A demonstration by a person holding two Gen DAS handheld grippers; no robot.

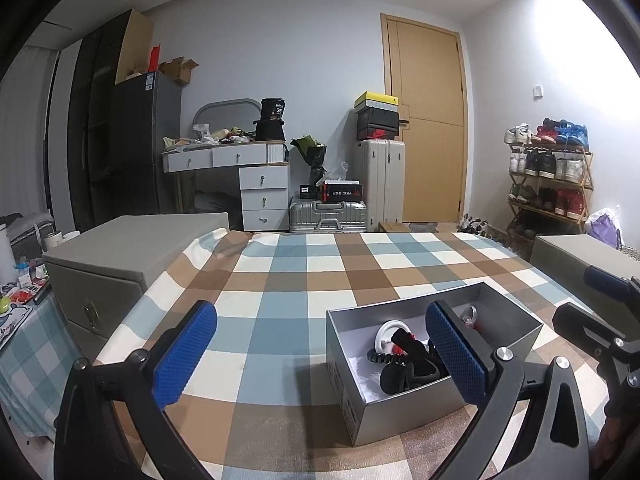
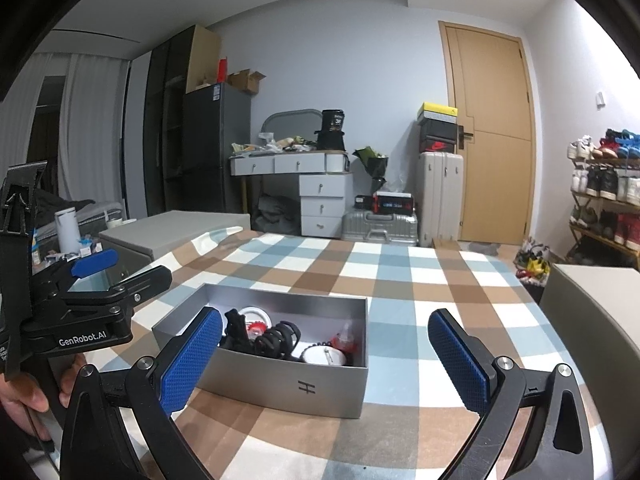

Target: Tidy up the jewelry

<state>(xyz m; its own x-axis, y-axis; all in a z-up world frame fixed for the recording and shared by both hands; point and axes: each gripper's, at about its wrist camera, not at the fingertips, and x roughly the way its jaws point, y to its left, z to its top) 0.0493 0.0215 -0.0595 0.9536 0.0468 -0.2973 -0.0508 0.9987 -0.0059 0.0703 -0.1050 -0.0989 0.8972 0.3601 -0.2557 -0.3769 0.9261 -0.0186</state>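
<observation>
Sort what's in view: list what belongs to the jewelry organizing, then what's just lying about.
Job:
- silver box
- jewelry pieces piled inside it
- left gripper, open
- right gripper, open

Lying about:
- suitcases
- shoe rack
- white dresser
- grey storage box

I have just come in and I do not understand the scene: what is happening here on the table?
A person holds two handheld grippers over a table with a checked cloth. On it stands an open grey box with jewelry lying mixed inside. The left gripper and the right gripper are both open and hold nothing. Nothing has been taken out yet.
</observation>
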